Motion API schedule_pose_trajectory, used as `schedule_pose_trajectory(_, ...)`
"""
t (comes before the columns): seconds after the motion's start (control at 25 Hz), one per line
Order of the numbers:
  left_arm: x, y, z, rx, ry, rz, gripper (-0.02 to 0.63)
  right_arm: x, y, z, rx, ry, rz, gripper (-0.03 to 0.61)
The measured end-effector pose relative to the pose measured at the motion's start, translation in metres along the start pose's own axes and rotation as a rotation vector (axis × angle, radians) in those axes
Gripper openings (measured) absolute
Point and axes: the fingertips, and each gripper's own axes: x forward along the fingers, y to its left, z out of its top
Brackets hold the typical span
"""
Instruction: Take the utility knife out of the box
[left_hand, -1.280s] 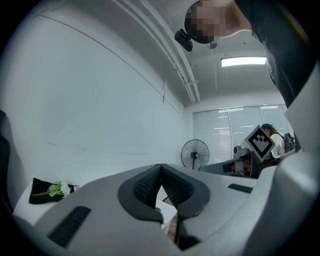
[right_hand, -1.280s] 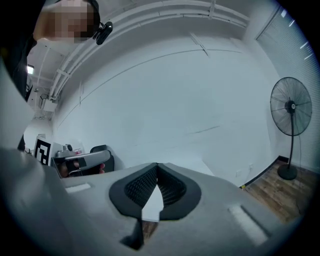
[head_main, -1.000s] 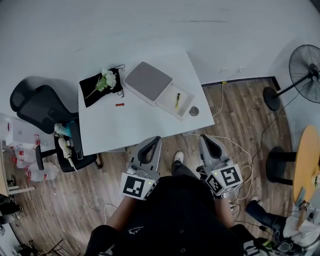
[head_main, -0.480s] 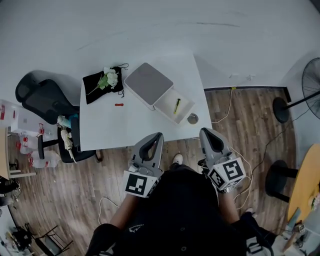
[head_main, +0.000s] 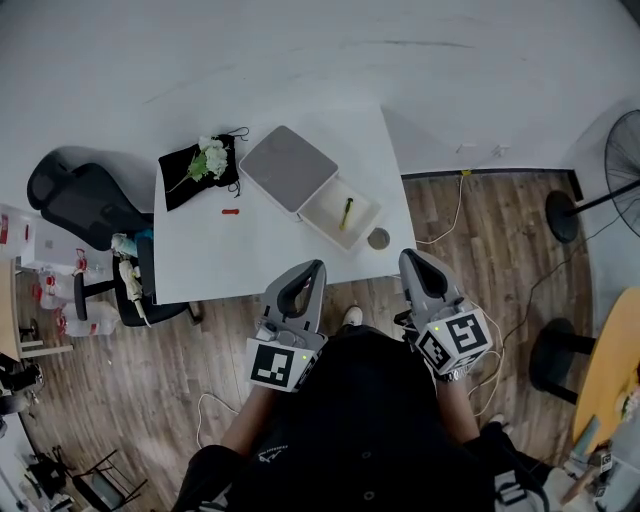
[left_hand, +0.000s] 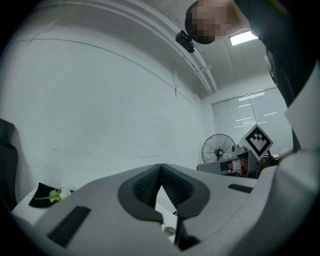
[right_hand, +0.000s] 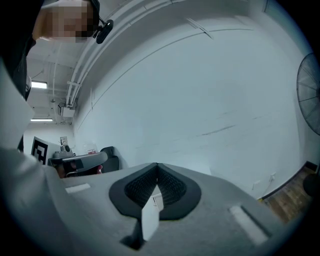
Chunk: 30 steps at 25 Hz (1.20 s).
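1. Lower centre of the head view: two grippers are counted. The left gripper (head_main: 314, 270) and right gripper (head_main: 410, 260) are both clenched, with nothing between the jaws. Both are held at the near edge of the table (head_main: 250, 260).
2. The step is judged to be the approach; the knife has not yet been touched.
3. Right of centre: one round object (head_main: 378, 238) is noted just beside the tray's corner.
4. Upper centre: one box (head_main: 290, 165) is counted, its tray drawn out. One knife (head_main: 346, 212) lies in the tray, well apart from both grippers.
5. Next move, as judged: one gripper is to be opened, carried over the tray and closed across the knife.
6. Further left, one red item (head_main: 231, 211), one cloth (head_main: 190, 185) and one flower (head_main: 212, 157) are counted.
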Motion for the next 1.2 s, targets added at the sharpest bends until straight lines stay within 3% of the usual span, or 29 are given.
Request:
schedule_pose_trajectory(0.4, 0.013, 0.020, -0.009, -0.024, 0.001, -0.058, 0.005, 0.025, 0.005, -0.006, -0.007, 0.049, -0.032, 0.003)
schedule_pose_trajectory(0.52, 0.024, 0.036, -0.001, -0.025, -0.037, -0.096, 0.005, 0.042, 0.011, -0.005, -0.014, 0.070, -0.045, 0.003)
schedule_pose_trajectory(0.68, 0.041, 0.053, 0.005, -0.064, -0.026, -0.140, 0.005, 0.068, 0.011, -0.008, -0.008, 0.098, -0.088, 0.003)
schedule_pose_trajectory(1.2, 0.072, 0.123, -0.006, -0.140, 0.008, -0.208, 0.005, 0.166, -0.038, -0.064, -0.038, 0.371, -0.231, 0.003)
